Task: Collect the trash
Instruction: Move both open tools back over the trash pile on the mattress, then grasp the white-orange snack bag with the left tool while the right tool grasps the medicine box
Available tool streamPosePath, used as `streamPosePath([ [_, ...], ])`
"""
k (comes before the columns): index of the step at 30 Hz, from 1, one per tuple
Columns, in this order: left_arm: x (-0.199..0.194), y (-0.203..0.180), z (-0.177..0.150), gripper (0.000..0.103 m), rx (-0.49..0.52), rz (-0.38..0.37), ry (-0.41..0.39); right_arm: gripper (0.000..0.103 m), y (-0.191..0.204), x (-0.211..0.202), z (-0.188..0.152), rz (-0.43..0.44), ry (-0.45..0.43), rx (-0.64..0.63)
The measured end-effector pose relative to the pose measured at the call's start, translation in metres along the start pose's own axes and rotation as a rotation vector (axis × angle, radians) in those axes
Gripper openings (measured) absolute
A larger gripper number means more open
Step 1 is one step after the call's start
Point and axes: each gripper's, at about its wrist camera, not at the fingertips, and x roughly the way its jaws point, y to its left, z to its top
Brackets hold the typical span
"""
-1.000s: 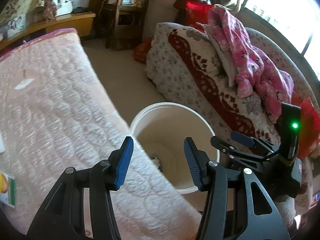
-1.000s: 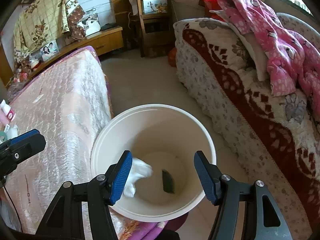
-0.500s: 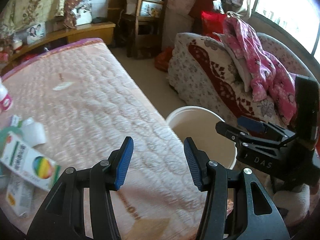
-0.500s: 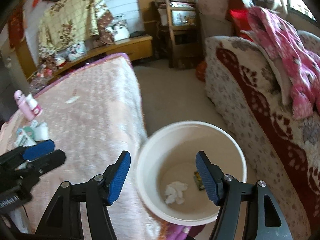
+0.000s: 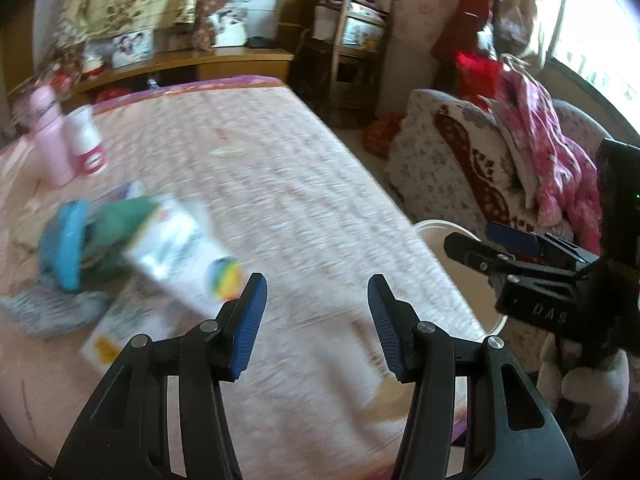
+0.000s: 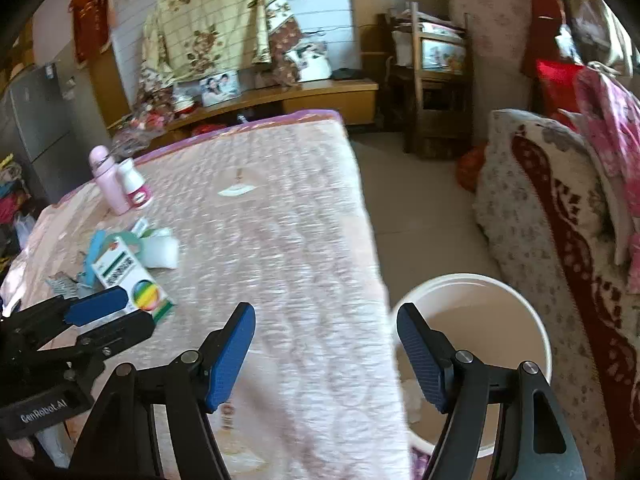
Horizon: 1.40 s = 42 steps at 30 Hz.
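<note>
A white bucket (image 6: 476,308) stands on the floor beside the pink quilted table (image 6: 272,216); its rim also shows in the left wrist view (image 5: 440,226). Trash lies on the table's left part: a white-and-green box with a rainbow ball (image 6: 128,276), also in the left wrist view (image 5: 180,256), a white packet (image 6: 160,252), blue-green scraps (image 5: 72,240) and a paper scrap (image 6: 236,190). My left gripper (image 5: 314,320) is open and empty above the table near the box. My right gripper (image 6: 324,356) is open and empty over the table edge by the bucket.
A pink bottle (image 6: 108,184) and a white bottle (image 6: 134,186) stand at the table's far left. A sofa with a patterned blanket (image 6: 560,216) and pink clothes is on the right. A wooden shelf (image 6: 432,80) and a long cabinet stand at the back.
Both grippers have swung left, away from the bucket toward the table. The box and scraps have come into both views. Both stay open and empty.
</note>
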Motion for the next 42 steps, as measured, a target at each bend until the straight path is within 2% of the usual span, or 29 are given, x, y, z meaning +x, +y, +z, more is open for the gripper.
streamPosePath([
  [5, -0.022, 0.052, -0.015, 0.051, -0.033, 0.048, -0.001, 0.072, 0.042, 0.012, 0.002, 0.064, 0.006, -0.031],
  [8, -0.034, 0.083, -0.024, 0.051, -0.046, 0.069, 0.006, 0.077, 0.066, 0.021, 0.001, 0.103, 0.009, -0.033],
  [12, -0.048, 0.121, -0.029, 0.051, -0.077, 0.085, 0.009, 0.078, 0.099, 0.042, 0.002, 0.176, 0.048, -0.034],
  [20, -0.060, 0.179, -0.026, 0.063, -0.093, 0.007, -0.004, 0.078, 0.137, 0.075, 0.005, 0.209, 0.091, -0.099],
  [26, -0.051, 0.204, -0.021, 0.064, -0.003, -0.017, 0.005, 0.078, 0.156, 0.095, 0.005, 0.209, 0.121, -0.171],
  [30, -0.046, 0.219, -0.022, 0.064, -0.015, -0.013, 0.014, 0.078, 0.163, 0.108, 0.008, 0.233, 0.139, -0.210],
  [35, -0.053, 0.230, -0.019, 0.065, -0.010, 0.002, -0.013, 0.079, 0.168, 0.116, 0.013, 0.249, 0.131, -0.267],
  [37, -0.053, 0.233, -0.019, 0.068, 0.006, 0.003, -0.018, 0.082, 0.169, 0.118, 0.014, 0.256, 0.128, -0.279],
  [42, -0.042, 0.250, -0.022, 0.069, -0.009, -0.019, -0.010, 0.083, 0.168, 0.119, 0.017, 0.248, 0.111, -0.284],
])
